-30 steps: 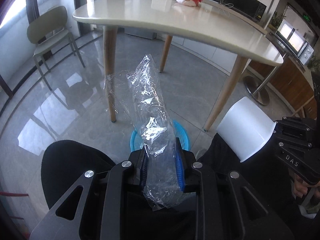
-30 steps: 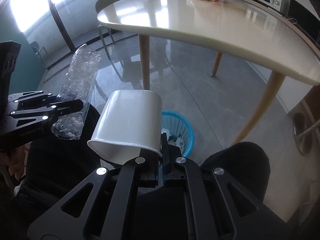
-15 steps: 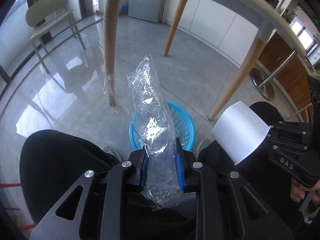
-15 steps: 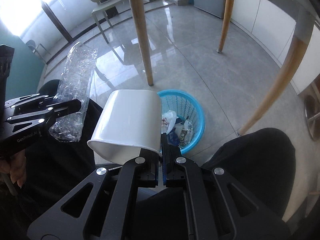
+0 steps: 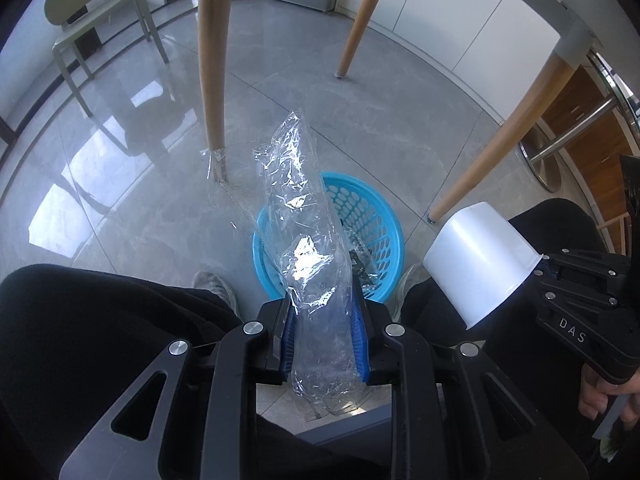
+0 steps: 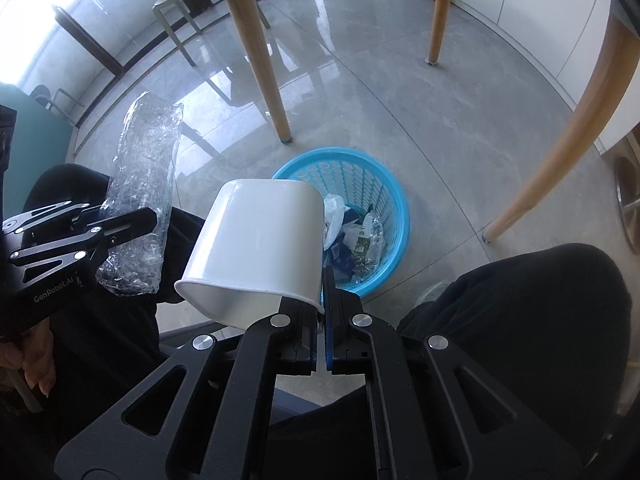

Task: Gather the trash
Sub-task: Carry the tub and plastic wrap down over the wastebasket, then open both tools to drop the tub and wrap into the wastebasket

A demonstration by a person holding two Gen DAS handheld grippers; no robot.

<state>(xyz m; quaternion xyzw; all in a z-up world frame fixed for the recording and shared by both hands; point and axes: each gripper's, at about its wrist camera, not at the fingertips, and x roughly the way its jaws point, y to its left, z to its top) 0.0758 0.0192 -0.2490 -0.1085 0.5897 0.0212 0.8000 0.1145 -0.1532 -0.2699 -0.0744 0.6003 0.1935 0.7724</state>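
Over the blue bin (image 6: pixel 352 216) on the floor between the person's knees, left tongs (image 5: pixel 324 336) clamp a crinkled plastic wrapper (image 5: pixel 308 248), right tongs (image 6: pixel 322 320) pinch a white cup (image 6: pixel 260 248) by its rim. Risks: the light wrapper could drift wide of the bin; the cup sits off to one side, so it could clip the rim and bounce out.

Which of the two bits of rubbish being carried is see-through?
The crumpled plastic bottle in the left gripper: you can see the blue basket through it. The cup in the right gripper is solid white.
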